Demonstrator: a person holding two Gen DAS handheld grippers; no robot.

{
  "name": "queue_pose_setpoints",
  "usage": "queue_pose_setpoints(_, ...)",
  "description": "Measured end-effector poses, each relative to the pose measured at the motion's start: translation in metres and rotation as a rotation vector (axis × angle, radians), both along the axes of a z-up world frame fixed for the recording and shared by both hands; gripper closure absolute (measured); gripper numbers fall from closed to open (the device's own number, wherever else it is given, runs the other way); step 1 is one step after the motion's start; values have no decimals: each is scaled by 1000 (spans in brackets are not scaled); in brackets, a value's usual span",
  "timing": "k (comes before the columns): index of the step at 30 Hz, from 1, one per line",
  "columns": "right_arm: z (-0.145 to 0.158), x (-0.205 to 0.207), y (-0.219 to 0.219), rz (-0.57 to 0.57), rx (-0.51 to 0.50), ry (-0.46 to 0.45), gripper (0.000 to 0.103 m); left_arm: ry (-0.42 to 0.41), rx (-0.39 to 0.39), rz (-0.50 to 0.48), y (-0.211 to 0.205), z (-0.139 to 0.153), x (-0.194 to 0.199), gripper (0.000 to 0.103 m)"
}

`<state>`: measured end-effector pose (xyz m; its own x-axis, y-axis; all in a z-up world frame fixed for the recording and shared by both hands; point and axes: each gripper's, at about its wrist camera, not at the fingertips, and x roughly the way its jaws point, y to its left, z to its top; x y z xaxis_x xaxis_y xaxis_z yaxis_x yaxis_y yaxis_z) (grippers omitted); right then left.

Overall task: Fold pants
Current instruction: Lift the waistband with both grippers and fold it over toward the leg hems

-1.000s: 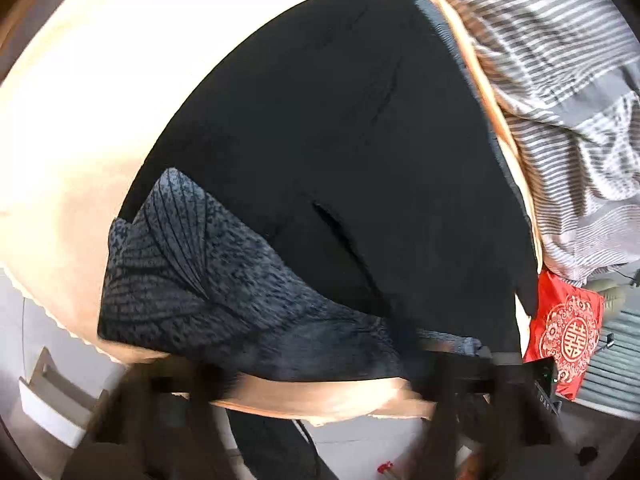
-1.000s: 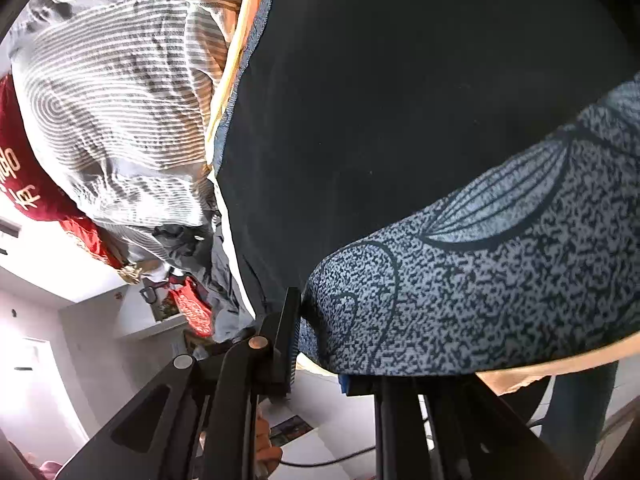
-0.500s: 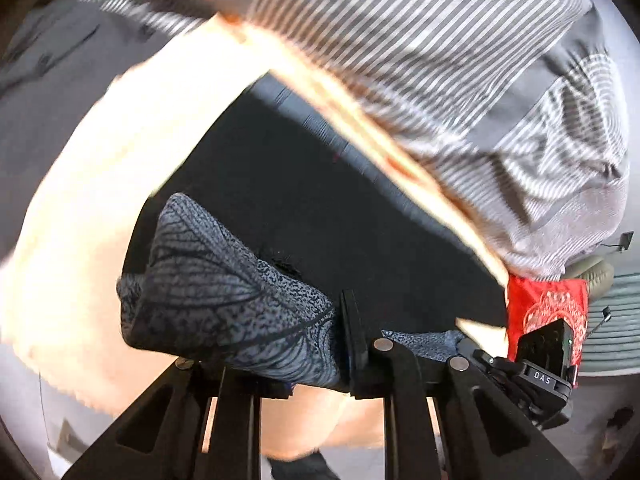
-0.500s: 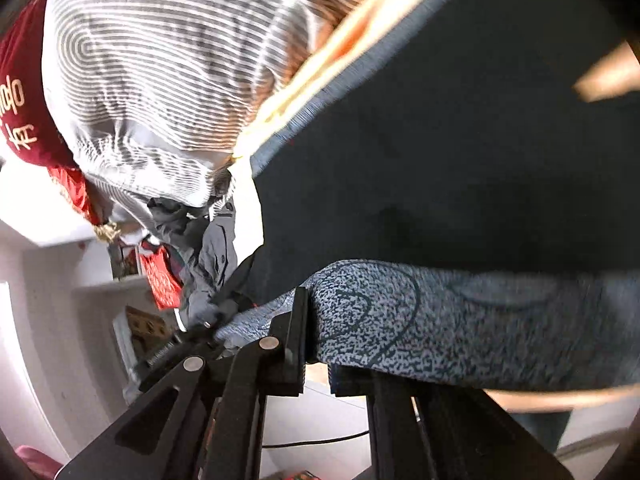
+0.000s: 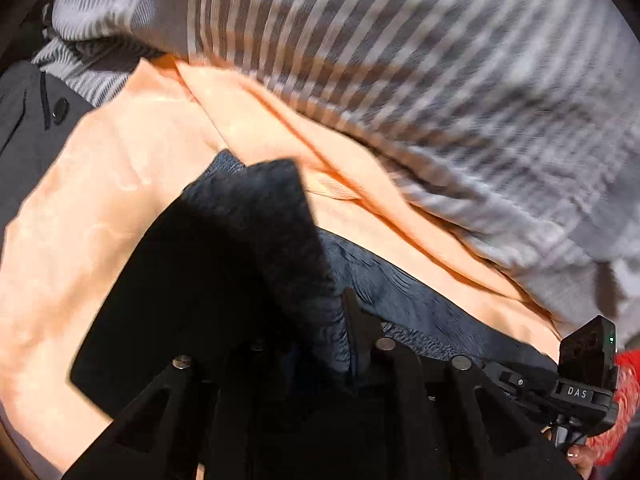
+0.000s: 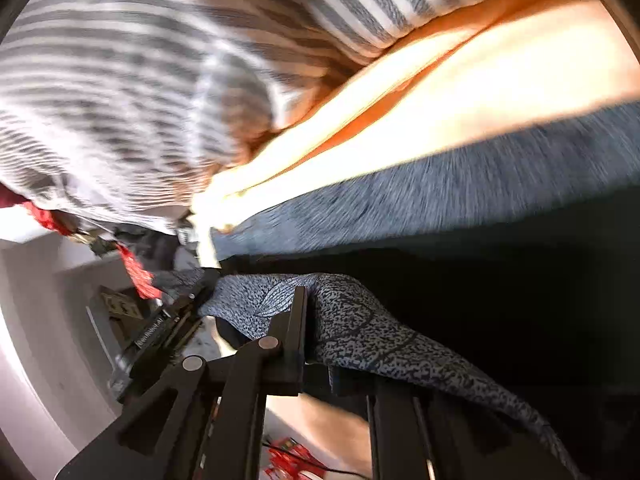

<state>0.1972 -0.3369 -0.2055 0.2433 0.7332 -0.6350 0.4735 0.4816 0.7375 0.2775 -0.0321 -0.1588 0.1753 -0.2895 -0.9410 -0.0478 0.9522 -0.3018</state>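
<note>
since a second ago i have carried the pants' [image 5: 224, 280] patterned hem across the dark cloth toward the striped bedding [image 5: 400, 60]. my left gripper [image 5: 348, 344] pinches that hem, my right gripper [image 6: 316, 328] likewise. the hem hangs over the waistband edge; peach sheet [image 5: 100, 200] lies bare beyond, bedding close behind.

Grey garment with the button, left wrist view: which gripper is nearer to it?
Left. The left gripper, shut on the pants, has the grey garment up-left of it; the right gripper, also shut on the pants, is on the opposite side, further right.
</note>
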Motion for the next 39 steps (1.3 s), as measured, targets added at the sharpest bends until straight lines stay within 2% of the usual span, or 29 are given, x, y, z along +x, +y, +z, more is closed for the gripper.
queue_pose_setpoints(2, -15, 11, 1, 23, -4, 12, 91, 8, 2, 24, 0, -6, 3, 80)
queue_pose_setpoints(5, -31, 14, -3, 15, 40, 24, 92, -7, 27, 15, 0, 9, 1, 73)
queue_pose_setpoints(6, -34, 13, -6, 14, 53, 24, 92, -35, 53, 13, 0, 19, -2, 56)
queue_pose_setpoints(7, -35, 12, -7, 13, 68, 23, 92, -74, 89, 14, 1, 31, -5, 32)
queue_pose_setpoints(9, -37, 11, -9, -1, 90, 32, 92, -211, 137, 24, 6, 67, -16, 25)
queue_pose_setpoints(11, -36, 12, -10, -11, 101, 42, 91, -230, 160, 2, 5, 79, -19, 25)
queue_pose_setpoints(12, -34, 13, -11, -8, 101, 44, 90, -212, 186, -20, 1, 79, -22, 25)
queue_pose_setpoints(13, -30, 13, -11, 1, 94, 40, 85, -192, 198, -44, -4, 75, -24, 25)
queue_pose_setpoints(15, -12, 13, -7, 25, 69, 0, 63, -138, 262, -128, -24, 58, -34, 25)
queue_pose_setpoints(16, -1, 11, -6, 25, 61, -28, 43, -125, 286, -166, -34, 46, -41, 25)
queue_pose_setpoints(17, 8, 8, -7, 21, 60, -53, 35, -116, 293, -185, -38, 38, -47, 25)
queue_pose_setpoints(20, 38, -12, -5, 46, 115, -131, 35, -58, 322, -227, -61, 4, -58, 25)
queue_pose_setpoints(21, 41, -21, -3, 63, 138, -134, 35, -51, 359, -226, -66, -7, -60, 25)
queue_pose_setpoints(22, 39, -29, 0, 84, 147, -120, 35, -66, 385, -225, -68, -11, -62, 21)
queue_pose_setpoints(24, 26, -41, 5, 132, 65, -54, 36, -88, 418, -230, -71, -12, -61, 18)
queue_pose_setpoints(25, 13, -47, -1, 140, -12, -5, 52, -81, 421, -233, -72, -11, -61, 18)
queue_pose_setpoints(26, 7, -49, -5, 123, -9, 6, 65, -71, 423, -237, -72, -9, -60, 18)
queue_pose_setpoints(27, 3, -51, -12, 94, 10, 14, 66, -58, 435, -244, -72, -6, -59, 18)
queue_pose_setpoints(28, 5, -54, -18, 56, 30, 7, 65, -55, 447, -252, -72, -1, -59, 18)
queue_pose_setpoints(29, 14, -57, -23, 32, 25, -26, 59, -70, 460, -274, -74, 7, -61, 18)
queue_pose_setpoints(31, 44, -72, -28, 31, -43, -116, 50, -91, 462, -321, -79, 19, -71, 18)
queue_pose_setpoints(33, 64, -93, -29, 24, -108, -150, 46, -103, 439, -372, -87, 30, -89, 18)
queue_pose_setpoints(35, 79, -135, -43, -12, -159, -141, 45, -117, 410, -439, -103, 41, -111, 18)
queue_pose_setpoints(39, 101, -234, -63, -164, -232, -86, 45, -127, 348, -570, -139, 50, -153, 18)
